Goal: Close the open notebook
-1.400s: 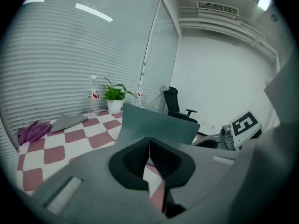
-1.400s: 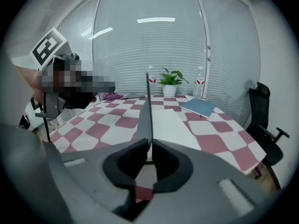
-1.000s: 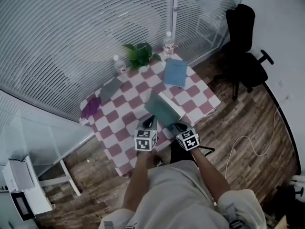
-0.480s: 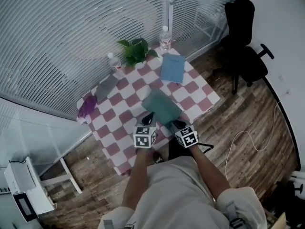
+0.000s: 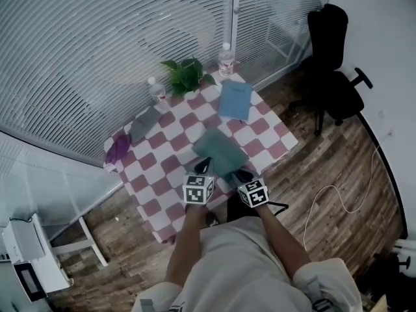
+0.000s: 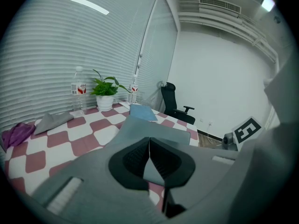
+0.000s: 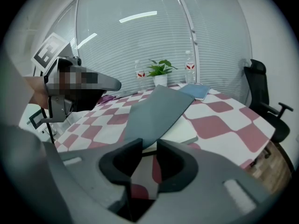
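Notebook point(image 5: 218, 151) — near corner seemingly behind right tool point(image 5: 242, 173)

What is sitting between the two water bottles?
The potted plant stands between the two water bottles, one to its left and one to its right. The head view shows this clearly.

Grey-green notebook point(image 5: 220, 149) near checkered table's point(image 5: 162, 168) front edge, cover slightly ajar over white pages.

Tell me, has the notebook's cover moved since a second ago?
Yes. The cover has swung down toward the checkered table and now lies flatter.
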Action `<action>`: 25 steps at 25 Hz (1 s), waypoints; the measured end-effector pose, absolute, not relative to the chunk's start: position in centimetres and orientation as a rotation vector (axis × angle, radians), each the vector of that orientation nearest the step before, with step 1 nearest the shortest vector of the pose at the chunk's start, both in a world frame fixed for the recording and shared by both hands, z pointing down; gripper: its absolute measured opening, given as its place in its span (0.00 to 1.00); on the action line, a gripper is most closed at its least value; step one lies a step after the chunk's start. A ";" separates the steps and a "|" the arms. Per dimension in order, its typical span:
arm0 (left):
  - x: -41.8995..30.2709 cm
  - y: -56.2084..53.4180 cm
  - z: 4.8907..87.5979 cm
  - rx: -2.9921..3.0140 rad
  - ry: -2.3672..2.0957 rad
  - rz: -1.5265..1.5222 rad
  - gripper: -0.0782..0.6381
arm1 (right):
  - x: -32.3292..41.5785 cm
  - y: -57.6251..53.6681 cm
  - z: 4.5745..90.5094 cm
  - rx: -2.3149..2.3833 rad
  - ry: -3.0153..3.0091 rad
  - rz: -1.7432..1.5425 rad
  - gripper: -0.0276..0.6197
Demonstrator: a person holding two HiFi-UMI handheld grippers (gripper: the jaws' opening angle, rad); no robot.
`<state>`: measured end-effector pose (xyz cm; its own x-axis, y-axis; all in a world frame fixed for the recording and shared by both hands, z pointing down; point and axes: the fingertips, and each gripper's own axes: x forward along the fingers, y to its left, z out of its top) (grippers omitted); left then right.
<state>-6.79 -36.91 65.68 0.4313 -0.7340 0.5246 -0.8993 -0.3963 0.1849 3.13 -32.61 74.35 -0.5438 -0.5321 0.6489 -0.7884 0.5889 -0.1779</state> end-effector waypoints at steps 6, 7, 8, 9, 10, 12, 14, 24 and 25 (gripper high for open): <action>-6.2 -37.0 65.2 2.266 -1.371 0.483 0.12 | 4.1 -32.2 74.6 1.069 -2.241 0.617 0.21; -6.1 -36.9 65.2 2.268 -1.369 0.484 0.12 | 4.4 -32.2 74.5 1.077 -2.236 0.618 0.21; -6.1 -36.8 65.1 2.270 -1.368 0.484 0.12 | 4.6 -32.2 74.4 1.088 -2.231 0.617 0.21; -6.2 -36.7 65.1 2.272 -1.368 0.485 0.12 | 4.9 -32.2 74.3 1.100 -2.227 0.615 0.21; -6.2 -36.5 65.0 2.272 -1.368 0.484 0.12 | 5.2 -32.2 74.1 1.114 -2.224 0.613 0.21; -6.5 -36.2 64.7 2.270 -1.373 0.471 0.12 | 5.6 -32.3 73.6 1.148 -2.219 0.613 0.21; -6.7 -35.6 64.3 2.268 -1.380 0.458 0.12 | 6.2 -32.7 72.9 1.197 -2.218 0.614 0.21; -8.4 -32.6 64.2 2.189 -1.445 0.372 0.12 | 8.3 -35.3 67.3 1.508 -2.215 0.645 0.21; -8.2 -32.3 64.2 2.189 -1.444 0.369 0.12 | 8.2 -35.5 66.7 1.534 -2.219 0.652 0.21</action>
